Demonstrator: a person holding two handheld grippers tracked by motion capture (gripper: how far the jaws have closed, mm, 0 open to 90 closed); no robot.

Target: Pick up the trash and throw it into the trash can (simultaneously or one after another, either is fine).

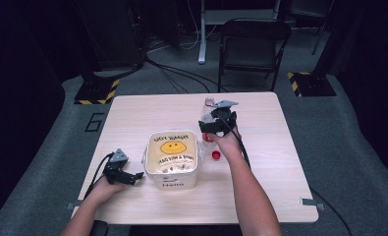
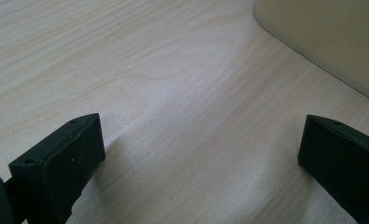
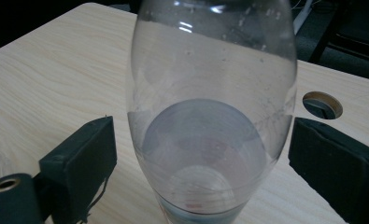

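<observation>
My left gripper (image 1: 132, 176) rests idle, jaws apart, beside the tub (image 1: 173, 158). My right gripper (image 3: 196, 154) brackets the uncapped bottle (image 3: 212, 116) standing mid-table, pads not pressing. An off-centre squeeze could tip it and spill water.

1. A clear plastic bottle (image 3: 210, 116) stands upright on the light wooden table (image 3: 46, 79).
2. The right gripper (image 3: 198, 158) straddles it, black jaws wide, neither pad touching.
3. A round hole (image 3: 322, 105) pierces the tabletop behind.

Your clear plastic bottle (image 3: 210, 116) stands upright and uncapped, right of centre; its red cap (image 1: 215, 155) lies just nearer.
</observation>
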